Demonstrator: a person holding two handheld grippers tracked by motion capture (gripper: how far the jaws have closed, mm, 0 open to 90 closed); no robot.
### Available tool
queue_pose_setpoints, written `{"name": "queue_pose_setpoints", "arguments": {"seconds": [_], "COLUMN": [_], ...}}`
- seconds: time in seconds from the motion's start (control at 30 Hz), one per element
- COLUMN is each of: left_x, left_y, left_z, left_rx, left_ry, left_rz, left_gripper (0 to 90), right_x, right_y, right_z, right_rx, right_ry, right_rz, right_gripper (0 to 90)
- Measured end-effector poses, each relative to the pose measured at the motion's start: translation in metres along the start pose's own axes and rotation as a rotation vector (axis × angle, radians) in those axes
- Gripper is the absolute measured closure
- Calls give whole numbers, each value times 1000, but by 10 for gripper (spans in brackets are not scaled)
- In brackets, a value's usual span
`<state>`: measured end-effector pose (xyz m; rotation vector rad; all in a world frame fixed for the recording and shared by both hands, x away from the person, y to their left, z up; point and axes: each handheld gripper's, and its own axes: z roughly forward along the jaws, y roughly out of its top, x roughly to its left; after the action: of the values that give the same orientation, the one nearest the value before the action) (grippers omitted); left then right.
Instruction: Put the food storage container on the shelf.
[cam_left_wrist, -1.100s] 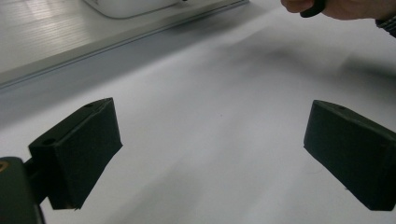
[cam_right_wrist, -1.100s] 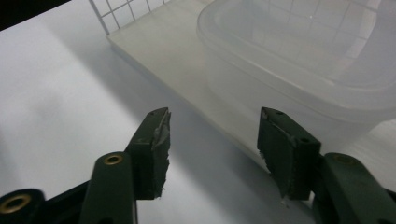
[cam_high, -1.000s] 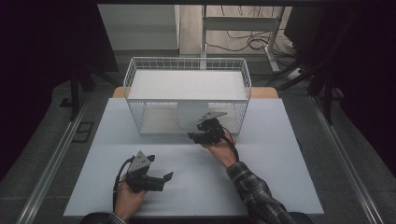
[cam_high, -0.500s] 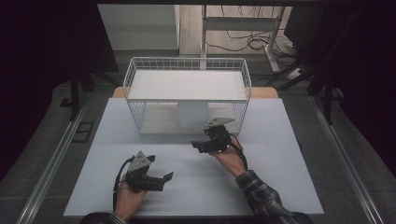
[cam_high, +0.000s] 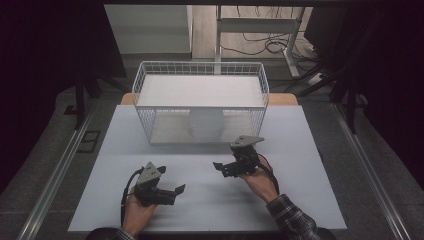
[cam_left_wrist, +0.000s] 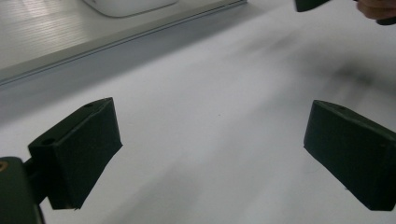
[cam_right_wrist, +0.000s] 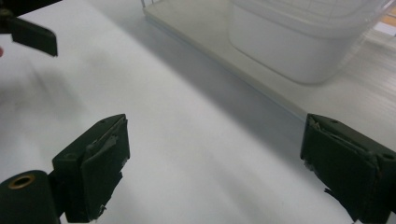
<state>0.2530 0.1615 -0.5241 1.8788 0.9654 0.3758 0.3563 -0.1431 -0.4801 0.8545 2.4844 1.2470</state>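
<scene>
White wire basket (cam_high: 200, 70), white tub (cam_right_wrist: 299, 42), pale table (cam_high: 300, 200), plaid sleeve (cam_high: 292, 220).

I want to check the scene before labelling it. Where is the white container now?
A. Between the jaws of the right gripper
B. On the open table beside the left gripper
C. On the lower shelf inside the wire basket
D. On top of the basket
C: in the high view the white container stands on the lower shelf inside the wire basket, apart from both open grippers.
</scene>
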Motion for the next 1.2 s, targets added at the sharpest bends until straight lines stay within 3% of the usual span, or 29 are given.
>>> {"name": "queue_pose_setpoints", "arguments": {"seconds": [0.4,0.97,1.2], "left_x": [1,1,0], "left_y": [0,-1,-2], "left_z": [0,2,4], "left_rx": [13,32,42], "left_ry": [9,14,16], "left_rz": [5,9,16], "left_gripper": [33,33,33], "right_x": [5,-1,-1], "right_y": [-26,-64,-84], "right_z": [-27,-72,-78], "right_rx": [-6,-28,11], "right_ry": [-10,-75,-104], "right_rz": [20,34,15], "right_gripper": [60,59,58]}}
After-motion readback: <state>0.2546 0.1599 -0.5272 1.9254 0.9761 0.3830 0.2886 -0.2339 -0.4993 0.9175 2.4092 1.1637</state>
